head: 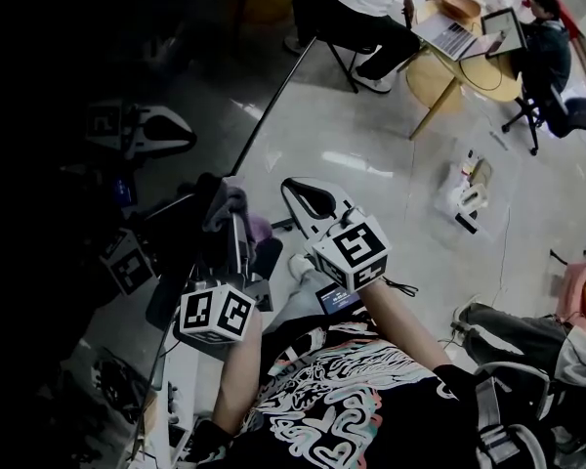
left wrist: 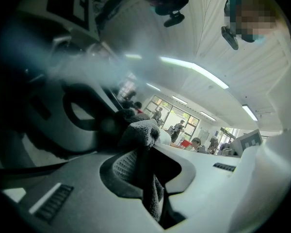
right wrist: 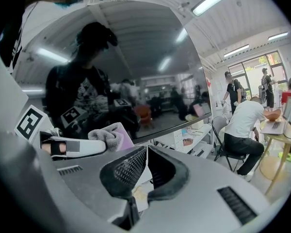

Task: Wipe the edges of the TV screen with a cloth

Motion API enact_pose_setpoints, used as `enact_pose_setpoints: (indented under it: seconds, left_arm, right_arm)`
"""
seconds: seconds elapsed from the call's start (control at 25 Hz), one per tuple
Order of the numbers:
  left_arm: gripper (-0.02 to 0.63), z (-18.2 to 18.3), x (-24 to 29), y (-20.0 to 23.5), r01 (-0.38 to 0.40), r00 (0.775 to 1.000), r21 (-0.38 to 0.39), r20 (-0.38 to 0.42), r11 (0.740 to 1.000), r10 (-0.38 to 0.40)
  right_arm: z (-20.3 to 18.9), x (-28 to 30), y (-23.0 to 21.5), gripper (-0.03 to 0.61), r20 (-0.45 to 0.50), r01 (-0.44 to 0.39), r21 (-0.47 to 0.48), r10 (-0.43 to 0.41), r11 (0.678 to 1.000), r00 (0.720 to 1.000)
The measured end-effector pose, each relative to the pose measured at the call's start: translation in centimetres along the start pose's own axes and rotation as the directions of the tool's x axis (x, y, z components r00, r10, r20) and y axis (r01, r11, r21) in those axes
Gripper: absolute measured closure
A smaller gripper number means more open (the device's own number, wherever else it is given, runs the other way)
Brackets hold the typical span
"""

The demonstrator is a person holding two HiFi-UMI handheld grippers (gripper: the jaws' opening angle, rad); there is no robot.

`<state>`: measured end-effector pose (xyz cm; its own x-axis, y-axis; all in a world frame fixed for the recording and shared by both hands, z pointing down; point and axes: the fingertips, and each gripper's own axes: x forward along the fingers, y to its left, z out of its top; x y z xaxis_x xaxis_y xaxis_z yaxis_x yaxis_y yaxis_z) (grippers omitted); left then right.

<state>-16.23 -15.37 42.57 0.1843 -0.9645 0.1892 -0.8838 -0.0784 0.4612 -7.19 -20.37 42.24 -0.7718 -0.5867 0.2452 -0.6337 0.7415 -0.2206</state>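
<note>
Cloth (left wrist: pixel 140 130): grey, looks like soft terry or microfibre, bunched and pinched between the jaws of your left gripper (left wrist: pixel 148 152), which are clamped on it. A tuft sticks out past the tips and a tail hangs down behind the pads. From the right gripper view the cloth wad sits right at the bottom edge of the TV screen (right wrist: pixel 131 67), touching or just off the bezel; I can't tell which.

Right gripper (right wrist: pixel 146 152): jaws drawn nearly together, nothing between them. It hovers just off the TV screen's lower edge, beside the left gripper and below the glass.

Handling, as judged:
- Cloth is light and limp. It will fold under pressure, so lead with the protruding tuft, not the jaw tips.
- Your hold is on the middle of the bunch. That seems deep enough not to slip free when dragged.
- The glossy glass throws clear reflections and likely marks easily. Keep hard plastic off it.
- The panel may rock if pushed; press lightly along the bezel.
</note>
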Motion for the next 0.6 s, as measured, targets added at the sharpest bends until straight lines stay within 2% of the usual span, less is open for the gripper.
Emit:
enact_pose_setpoints:
  seconds: [0.6]
  left_arm:
    - [0.561,1.7,2.1,-2.4,0.039,0.999,-0.023,0.002,0.999,-0.039]
  right_arm:
    - [2.3,0.2,-1.8,0.545,0.006,0.016,0.02,-0.016,1.0,1.0]
